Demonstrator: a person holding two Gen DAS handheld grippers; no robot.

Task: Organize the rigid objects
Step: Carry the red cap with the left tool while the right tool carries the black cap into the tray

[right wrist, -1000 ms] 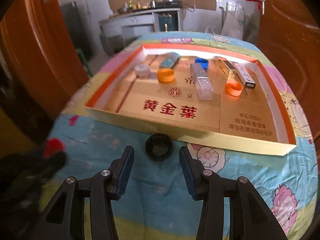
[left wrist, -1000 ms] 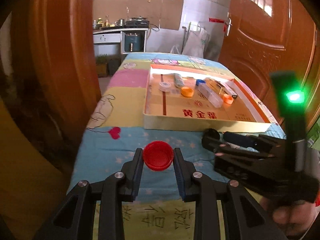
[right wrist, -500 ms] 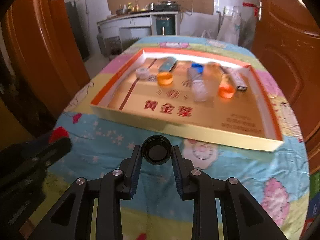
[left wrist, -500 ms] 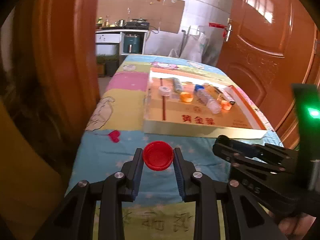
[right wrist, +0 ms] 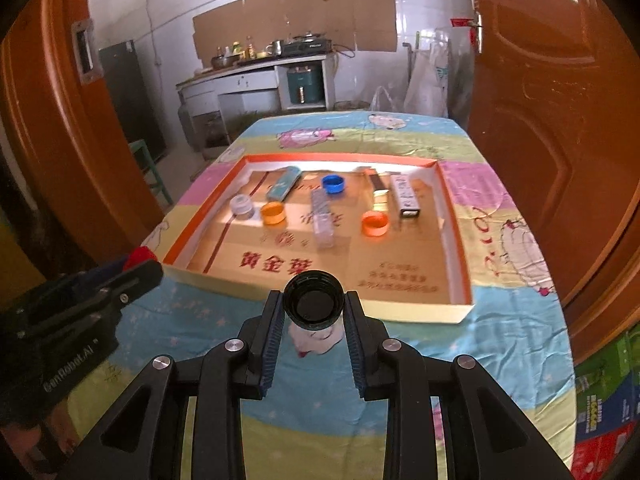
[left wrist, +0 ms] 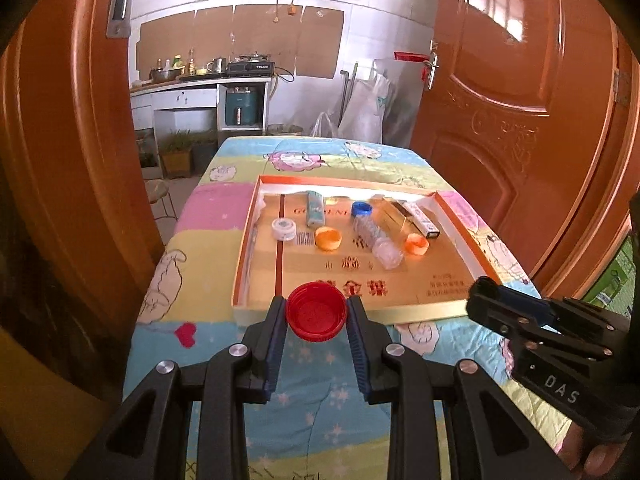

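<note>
My left gripper (left wrist: pixel 316 316) is shut on a red bottle cap (left wrist: pixel 316 312) and holds it in the air in front of the near wall of a shallow cardboard tray (left wrist: pixel 400 314). My right gripper (right wrist: pixel 314 308) is shut on a black bottle cap (right wrist: pixel 314 300), lifted in front of the same tray's near wall (right wrist: pixel 360 312). The tray holds two orange caps (right wrist: pixel 273 213), a blue cap (right wrist: pixel 333 183), a white cap (right wrist: pixel 241 205), a clear plastic box (right wrist: pixel 323 224), a teal lighter (right wrist: pixel 283 183) and two slim boxes (right wrist: pixel 405 195). The right gripper also shows in the left wrist view (left wrist: pixel 516 312).
The tray lies on a table covered with a pastel cartoon cloth (left wrist: pixel 208 236). Orange wooden doors (left wrist: pixel 520 100) flank the table on both sides. A kitchen counter (right wrist: pixel 256 76) stands behind. Coloured cartons (right wrist: pixel 604 412) sit low at the right.
My right gripper closed on the black cap and lifted it off the cloth. Both grippers have risen and moved toward the tray with their caps.
</note>
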